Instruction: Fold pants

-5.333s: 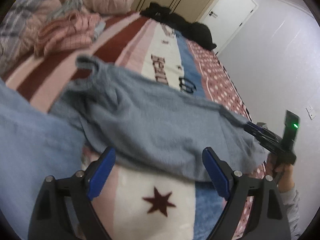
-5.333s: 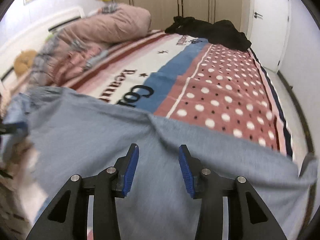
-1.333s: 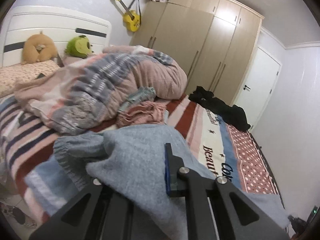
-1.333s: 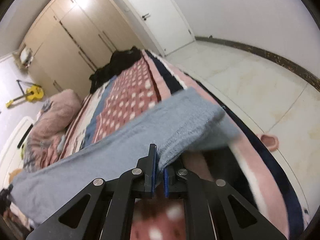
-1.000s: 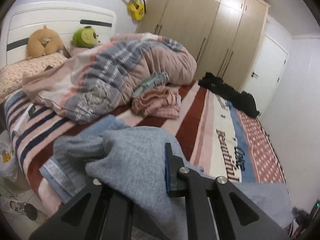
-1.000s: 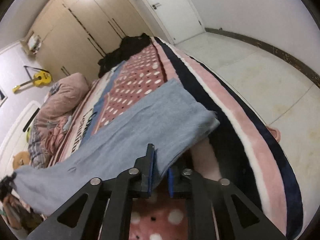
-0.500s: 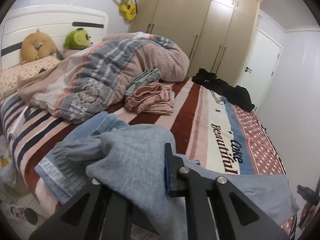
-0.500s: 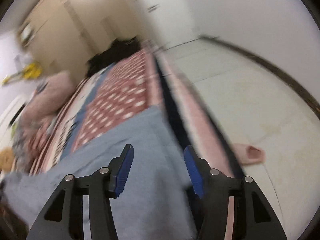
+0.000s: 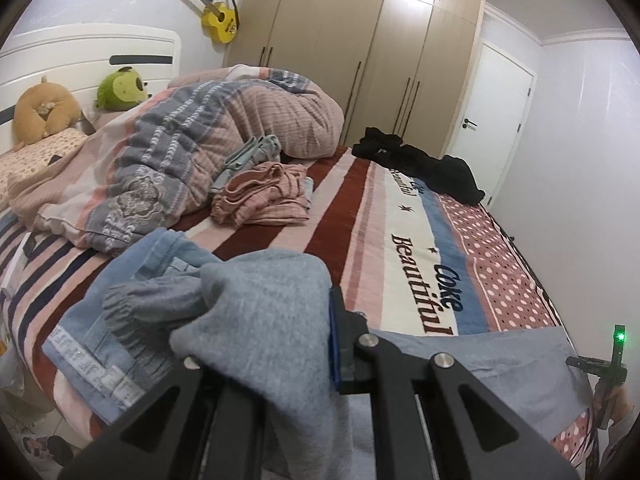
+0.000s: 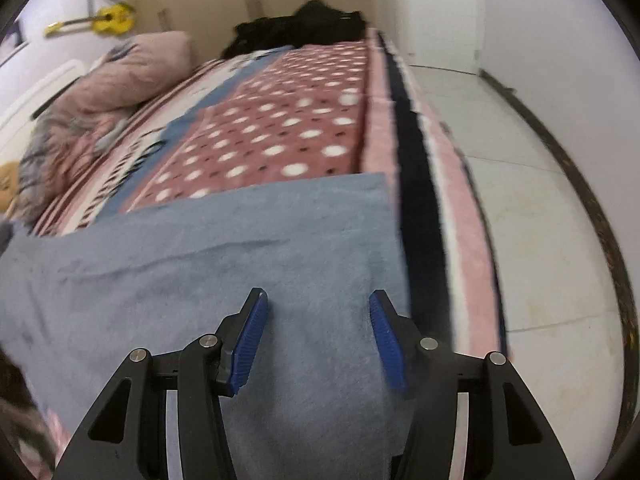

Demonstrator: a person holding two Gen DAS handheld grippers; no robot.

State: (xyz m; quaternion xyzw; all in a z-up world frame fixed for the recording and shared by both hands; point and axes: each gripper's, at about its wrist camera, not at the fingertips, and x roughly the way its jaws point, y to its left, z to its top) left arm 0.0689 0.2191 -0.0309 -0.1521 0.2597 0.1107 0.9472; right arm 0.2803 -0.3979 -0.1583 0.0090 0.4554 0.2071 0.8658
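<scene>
Grey pants (image 9: 260, 320) lie stretched across the near edge of the bed. My left gripper (image 9: 326, 340) is shut on their bunched waist end, which drapes over the fingers and hides the left one. The leg end (image 10: 200, 260) lies flat on the dotted blanket (image 10: 280, 132), close to the bed's edge. My right gripper (image 10: 318, 332) hovers over that leg end; its jaws stand apart and are closing a little, the cloth lies under them and the pads do not press it. In the left wrist view the right gripper (image 9: 600, 364) shows at the far right.
Light-blue jeans (image 9: 120, 312) lie under the waist end. A rumpled quilt (image 9: 200, 140), pink clothes (image 9: 264, 196) and black clothes (image 9: 420, 164) sit farther up the bed. A wardrobe (image 9: 360, 60) stands behind. Tiled floor (image 10: 540, 240) lies right of the bed.
My right gripper let go of the leg end, opened and rolled; the leg now lies flat on the blanket. The left gripper kept its hold and shifted slightly.
</scene>
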